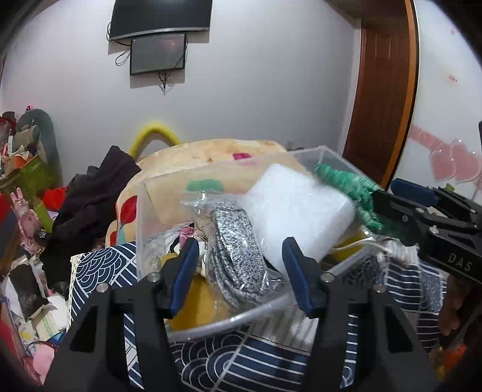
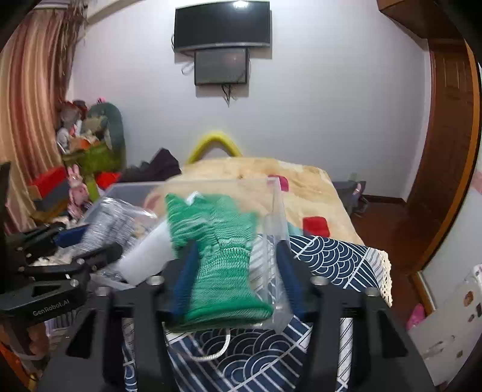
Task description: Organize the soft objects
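A clear plastic bin (image 1: 141,211) stands on a navy wave-pattern cloth (image 1: 99,265). It holds a white foam block (image 1: 298,208), a bagged grey speckled knit item (image 1: 238,253) and yellow things. My left gripper (image 1: 241,271) is open over the bin's near rim, with the grey knit between its fingers, not gripped. A green knitted glove (image 2: 220,250) lies blurred between the open fingers of my right gripper (image 2: 238,271), over the bin's corner (image 2: 272,211). In the left wrist view the glove (image 1: 346,190) hangs at the bin's right side by the right gripper (image 1: 388,205).
A bed with a beige blanket (image 2: 301,181) lies behind the bin. Dark clothes (image 1: 96,196) are heaped to the left. Toys and boxes (image 2: 84,150) crowd the left corner. A wooden door (image 2: 449,135) stands to the right, and screens (image 2: 223,27) hang on the far wall.
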`<state>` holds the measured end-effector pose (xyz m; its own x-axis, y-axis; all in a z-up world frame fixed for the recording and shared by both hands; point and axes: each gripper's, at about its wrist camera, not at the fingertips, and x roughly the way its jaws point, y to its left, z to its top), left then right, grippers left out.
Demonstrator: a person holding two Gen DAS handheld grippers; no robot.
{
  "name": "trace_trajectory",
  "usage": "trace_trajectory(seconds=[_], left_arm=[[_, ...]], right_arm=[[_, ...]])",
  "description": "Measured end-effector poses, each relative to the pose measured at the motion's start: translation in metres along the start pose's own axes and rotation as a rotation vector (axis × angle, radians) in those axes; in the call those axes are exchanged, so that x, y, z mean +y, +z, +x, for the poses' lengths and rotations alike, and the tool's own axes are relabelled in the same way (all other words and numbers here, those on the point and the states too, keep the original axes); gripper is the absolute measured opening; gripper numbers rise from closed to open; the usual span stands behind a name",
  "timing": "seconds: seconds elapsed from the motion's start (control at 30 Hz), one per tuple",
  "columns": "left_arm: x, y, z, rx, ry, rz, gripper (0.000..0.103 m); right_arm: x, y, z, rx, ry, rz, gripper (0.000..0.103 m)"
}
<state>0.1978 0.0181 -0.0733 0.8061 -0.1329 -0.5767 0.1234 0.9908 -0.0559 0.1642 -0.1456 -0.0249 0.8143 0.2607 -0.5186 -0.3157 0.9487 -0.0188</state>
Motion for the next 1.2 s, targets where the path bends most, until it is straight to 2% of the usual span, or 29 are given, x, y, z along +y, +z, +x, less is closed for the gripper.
trace_trajectory(seconds=[0.2,0.3,0.47,0.63,0.8,1.0,1.2], left_arm=[[-0.001,0.001,-0.032,-0.077,0.011,0.004,0.062],[-0.003,-0.002,-0.057,-0.143,0.027,0.004,0.069],[-0.004,-0.009,-0.098,-0.254,0.052,-0.017,0.080],[-0.002,-0.013,-0.126,-0.327,0.073,-0.011,0.088],[-0.004,-0.018,-0.145,-0.362,0.052,-0.017,0.098],[-0.013,-0.026,-0.159,-0.400,0.054,0.000,0.099],[-0.017,-0.029,-0.160,-0.394,0.048,0.004,0.099]], right_arm=[[0.006,0.005,-0.030,-0.083,0.023,-0.012,0.064],[0.010,0.006,-0.049,-0.133,0.058,-0.014,0.069],[0.021,0.003,-0.072,-0.193,0.100,-0.029,0.070],[0.027,-0.002,-0.092,-0.258,0.110,-0.025,0.083],[0.031,-0.005,-0.106,-0.307,0.106,-0.029,0.087],[0.032,-0.014,-0.110,-0.322,0.120,-0.007,0.087],[0.031,-0.018,-0.107,-0.320,0.127,0.000,0.087]])
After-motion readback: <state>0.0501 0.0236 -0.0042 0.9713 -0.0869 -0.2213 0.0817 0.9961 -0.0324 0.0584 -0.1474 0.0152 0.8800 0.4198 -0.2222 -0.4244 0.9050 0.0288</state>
